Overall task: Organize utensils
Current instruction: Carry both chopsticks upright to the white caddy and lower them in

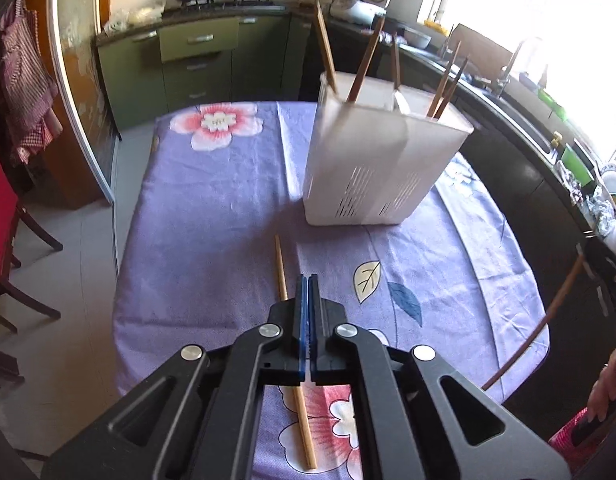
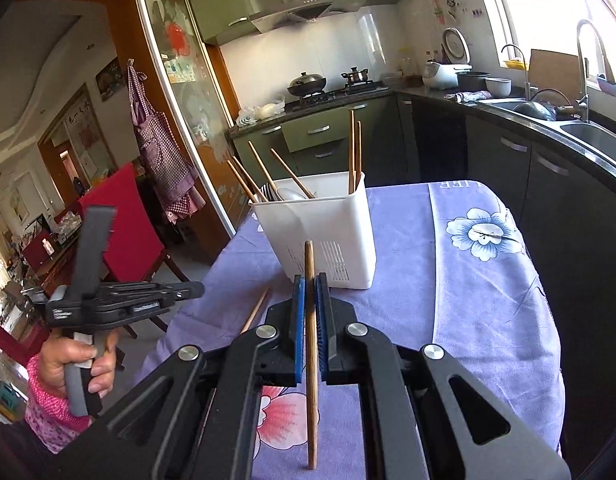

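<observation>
A white slotted utensil holder (image 1: 371,160) (image 2: 327,232) stands on the purple flowered tablecloth (image 1: 212,208) with several wooden chopsticks and a spoon in it. My right gripper (image 2: 309,280) is shut on a wooden chopstick (image 2: 309,320), raised above the table short of the holder; that held chopstick (image 1: 547,316) shows at the right edge of the left wrist view. My left gripper (image 1: 308,280) (image 2: 198,288) is shut with nothing in it. It hovers over a second chopstick (image 1: 282,272) (image 2: 256,310) that lies flat on the cloth, just left of its fingers.
Dark kitchen counters with a sink (image 2: 587,132) run along the table's right side. A stove with a wok (image 2: 308,84) is at the back. A red chair (image 2: 124,224) stands left of the table. A hand (image 2: 80,364) grips the left tool's handle.
</observation>
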{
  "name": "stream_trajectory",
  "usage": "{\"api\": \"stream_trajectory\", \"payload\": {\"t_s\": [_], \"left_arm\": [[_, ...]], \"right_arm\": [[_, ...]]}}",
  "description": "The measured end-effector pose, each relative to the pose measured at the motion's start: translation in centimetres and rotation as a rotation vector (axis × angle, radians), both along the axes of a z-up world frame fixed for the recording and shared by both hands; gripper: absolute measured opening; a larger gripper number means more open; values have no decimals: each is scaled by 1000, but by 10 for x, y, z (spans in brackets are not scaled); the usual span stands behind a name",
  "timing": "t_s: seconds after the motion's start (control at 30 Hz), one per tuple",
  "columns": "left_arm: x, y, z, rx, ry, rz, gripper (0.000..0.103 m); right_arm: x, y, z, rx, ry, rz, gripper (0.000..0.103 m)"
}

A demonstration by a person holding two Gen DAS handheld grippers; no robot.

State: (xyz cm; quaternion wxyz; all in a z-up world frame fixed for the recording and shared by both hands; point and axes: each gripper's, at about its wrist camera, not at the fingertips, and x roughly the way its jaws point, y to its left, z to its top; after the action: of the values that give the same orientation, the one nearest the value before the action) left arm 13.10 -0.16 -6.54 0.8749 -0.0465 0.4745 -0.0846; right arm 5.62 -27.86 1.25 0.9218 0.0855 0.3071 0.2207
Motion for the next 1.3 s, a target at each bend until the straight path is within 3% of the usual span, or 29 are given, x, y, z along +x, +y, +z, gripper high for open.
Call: {"api": "stream_trajectory", "payload": {"t_s": [0.1, 0.2, 0.27, 0.53, 0.63, 0.7, 0.87, 1.07, 1.3], "left_arm": [[31, 2, -35, 11, 102, 18, 9], [52, 2, -57, 43, 140, 45, 15], [61, 2, -65, 21, 160, 40, 18], [82, -9, -83, 101, 212, 37, 18], [82, -14, -84, 141, 217, 36, 6], [78, -14, -81, 111, 225, 22, 5], [50, -10, -41, 78, 114, 0, 5], [-13, -9, 33, 64, -106, -51, 5], [-62, -10, 81, 111, -296, -67, 5]], "right_arm": [[-5, 2, 1, 0, -4, 2, 6], [-3, 1, 1, 3, -3, 11, 6], [-3, 0, 1, 4, -1, 12, 6], [2, -3, -2, 22, 9, 17, 6], [3, -5, -3, 28, 13, 19, 6], [3, -6, -4, 29, 14, 18, 6], [0, -9, -3, 36, 16, 18, 6], [-6, -8, 3, 36, -8, 20, 6], [-14, -2, 10, 26, -31, 33, 6]]}}
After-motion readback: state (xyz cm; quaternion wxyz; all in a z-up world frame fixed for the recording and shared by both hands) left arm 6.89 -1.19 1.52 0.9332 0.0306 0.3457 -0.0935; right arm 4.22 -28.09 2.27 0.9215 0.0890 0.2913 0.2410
